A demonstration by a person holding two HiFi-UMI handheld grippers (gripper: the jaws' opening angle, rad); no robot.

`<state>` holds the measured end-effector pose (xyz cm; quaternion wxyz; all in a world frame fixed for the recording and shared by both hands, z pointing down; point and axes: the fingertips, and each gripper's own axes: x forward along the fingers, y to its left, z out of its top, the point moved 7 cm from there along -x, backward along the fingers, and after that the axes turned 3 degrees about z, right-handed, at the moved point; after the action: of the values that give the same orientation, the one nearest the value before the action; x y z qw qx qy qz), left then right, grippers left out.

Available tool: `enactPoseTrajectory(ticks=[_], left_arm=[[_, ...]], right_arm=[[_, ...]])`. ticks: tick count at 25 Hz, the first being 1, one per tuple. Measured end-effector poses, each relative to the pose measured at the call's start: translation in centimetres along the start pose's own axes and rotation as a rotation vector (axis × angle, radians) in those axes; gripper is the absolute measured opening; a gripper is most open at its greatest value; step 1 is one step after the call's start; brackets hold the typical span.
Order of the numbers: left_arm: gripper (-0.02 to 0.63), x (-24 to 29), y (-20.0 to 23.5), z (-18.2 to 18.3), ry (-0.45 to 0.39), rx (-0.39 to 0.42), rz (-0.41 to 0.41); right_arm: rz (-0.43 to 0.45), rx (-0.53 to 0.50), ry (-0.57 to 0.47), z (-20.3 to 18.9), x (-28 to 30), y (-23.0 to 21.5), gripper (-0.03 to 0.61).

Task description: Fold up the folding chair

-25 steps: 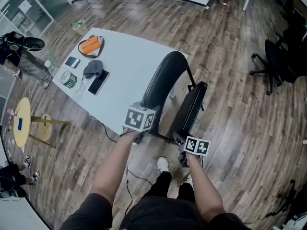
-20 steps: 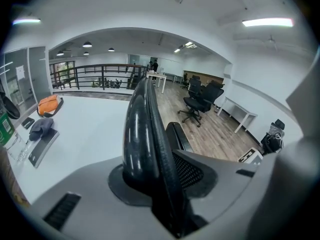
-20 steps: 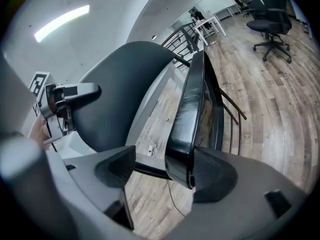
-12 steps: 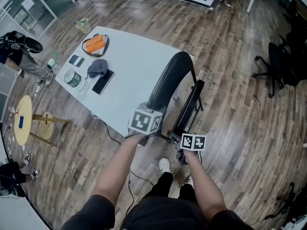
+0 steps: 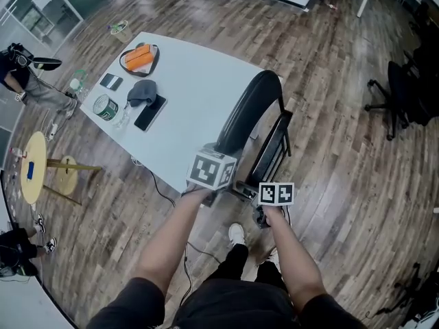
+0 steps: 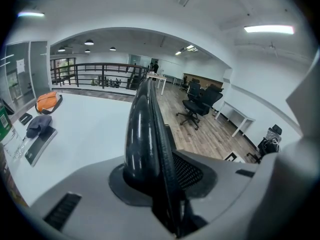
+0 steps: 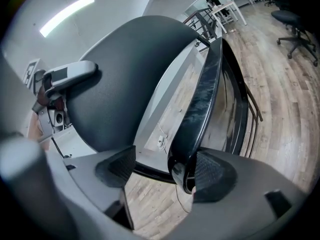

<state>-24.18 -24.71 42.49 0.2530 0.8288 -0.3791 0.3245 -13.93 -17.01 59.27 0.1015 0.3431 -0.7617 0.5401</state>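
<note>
Black folding chair [image 5: 248, 115] on the wood-plank floor [image 5: 343, 184], just beside the white desk [image 5: 185, 94], seat tipped almost upright. Left claw [image 6: 162, 184] clenched on the glossy, curved backrest rim [image 6: 142, 129], just tightened a little further. Right claw [image 7: 160, 169] released, jaws apart around the smooth rounded seat edge [image 7: 200, 109], one textured pad against it. Best to steady the slick backrest firmly and press the seat evenly flat to the frame.
</note>
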Motion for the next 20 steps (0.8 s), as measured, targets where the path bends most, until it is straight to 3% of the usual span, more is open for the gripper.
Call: enactPoseTrajectory(ticks=[8,12,15,20], left_arm=[[0.117,0.1,0.5,0.3,0.004,-0.026,-0.006],[0.117,0.0,0.7,0.5,-0.001,-0.035,-0.005],[0.117,0.1,0.7,0.5,-0.007,-0.031,0.000],[0.117,0.4,0.7,0.8,-0.018,-0.026,0.009]], right_arm=[[0.112,-0.011,0.073,1.2,2.4,0.3,0.331],[0.199,-0.032,0.161,2.1,3.1,0.2,0.322],[0.216,-0.081,0.229,2.4,3.3,0.0,0.322],[0.238,-0.102,0.193,2.2,2.8,-0.3,0.322]])
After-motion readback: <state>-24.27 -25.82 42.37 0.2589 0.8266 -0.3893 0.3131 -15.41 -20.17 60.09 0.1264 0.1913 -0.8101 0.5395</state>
